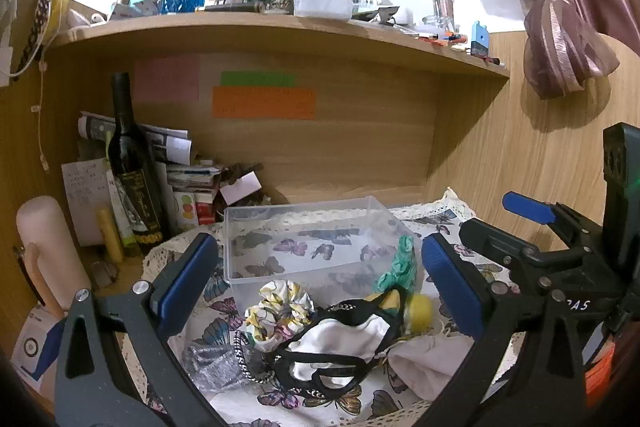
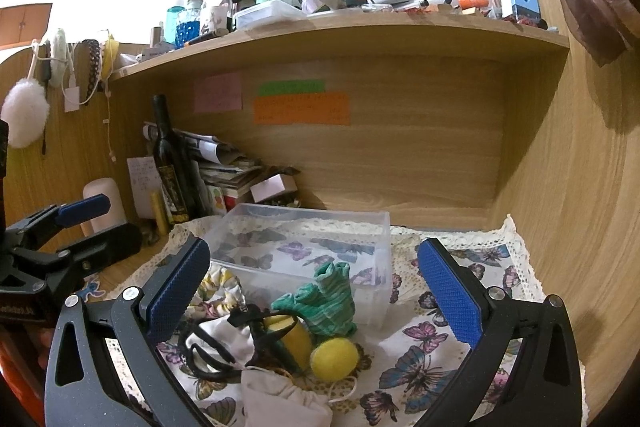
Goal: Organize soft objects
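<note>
There, on the butterfly-print cloth (image 2: 424,367) in front of a clear plastic bin (image 2: 320,227), the soft objects lay in a loose heap: a floral scrunchie (image 1: 280,307), a white garment with black trim (image 1: 340,343), a green striped knit piece (image 2: 332,299) leaning on the bin wall, a yellow ball (image 2: 334,359) and a pale drawstring pouch (image 2: 280,399). Both the left gripper (image 1: 320,279) and right gripper (image 2: 316,291) hung above the heap, fingers spread wide, holding nothing.

Right gripper body (image 1: 576,305): white letters "PAS", partly cut off.
Dark glass wine bottle (image 1: 132,179), far left: label illegible.
Orange sticky note (image 1: 263,103): writing illegible.
</note>
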`<move>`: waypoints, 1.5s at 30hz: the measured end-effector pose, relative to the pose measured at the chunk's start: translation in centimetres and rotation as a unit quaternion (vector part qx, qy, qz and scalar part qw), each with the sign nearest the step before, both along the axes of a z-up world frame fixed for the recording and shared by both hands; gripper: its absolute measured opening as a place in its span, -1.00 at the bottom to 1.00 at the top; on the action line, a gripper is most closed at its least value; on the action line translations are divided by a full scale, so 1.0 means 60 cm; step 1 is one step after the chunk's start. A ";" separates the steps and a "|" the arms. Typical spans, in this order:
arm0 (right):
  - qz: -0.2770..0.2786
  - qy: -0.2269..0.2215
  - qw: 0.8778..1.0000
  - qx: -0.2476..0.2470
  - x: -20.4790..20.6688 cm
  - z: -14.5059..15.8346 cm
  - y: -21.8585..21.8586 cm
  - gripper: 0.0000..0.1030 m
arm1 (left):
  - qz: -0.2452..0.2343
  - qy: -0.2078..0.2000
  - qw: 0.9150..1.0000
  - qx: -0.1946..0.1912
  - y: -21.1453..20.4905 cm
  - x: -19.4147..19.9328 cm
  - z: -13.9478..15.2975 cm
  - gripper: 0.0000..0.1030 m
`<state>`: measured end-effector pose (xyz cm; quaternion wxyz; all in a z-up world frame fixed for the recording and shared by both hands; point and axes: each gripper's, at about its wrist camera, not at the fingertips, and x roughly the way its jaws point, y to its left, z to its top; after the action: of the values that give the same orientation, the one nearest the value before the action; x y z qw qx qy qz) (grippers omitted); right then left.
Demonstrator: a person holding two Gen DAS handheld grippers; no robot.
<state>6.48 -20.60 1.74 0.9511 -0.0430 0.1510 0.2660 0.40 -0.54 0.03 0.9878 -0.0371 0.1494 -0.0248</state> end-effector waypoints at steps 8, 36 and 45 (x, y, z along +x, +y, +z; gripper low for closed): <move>0.013 0.025 1.000 -0.005 0.023 -0.018 0.006 1.00 | -0.001 0.016 1.000 -0.007 0.018 0.018 -0.023 0.98; 0.043 0.213 0.975 -0.037 0.156 -0.139 0.024 0.21 | -0.026 0.229 0.971 -0.060 0.092 0.171 -0.185 -0.57; 0.049 0.189 0.980 -0.047 0.137 -0.127 0.025 -0.29 | -0.021 0.205 0.977 -0.060 0.093 0.146 -0.167 -0.76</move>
<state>14.71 -19.11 -5.85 0.8881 -0.0437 0.3379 0.3085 9.18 5.04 -10.00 0.9315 -0.0969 0.3475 -0.0466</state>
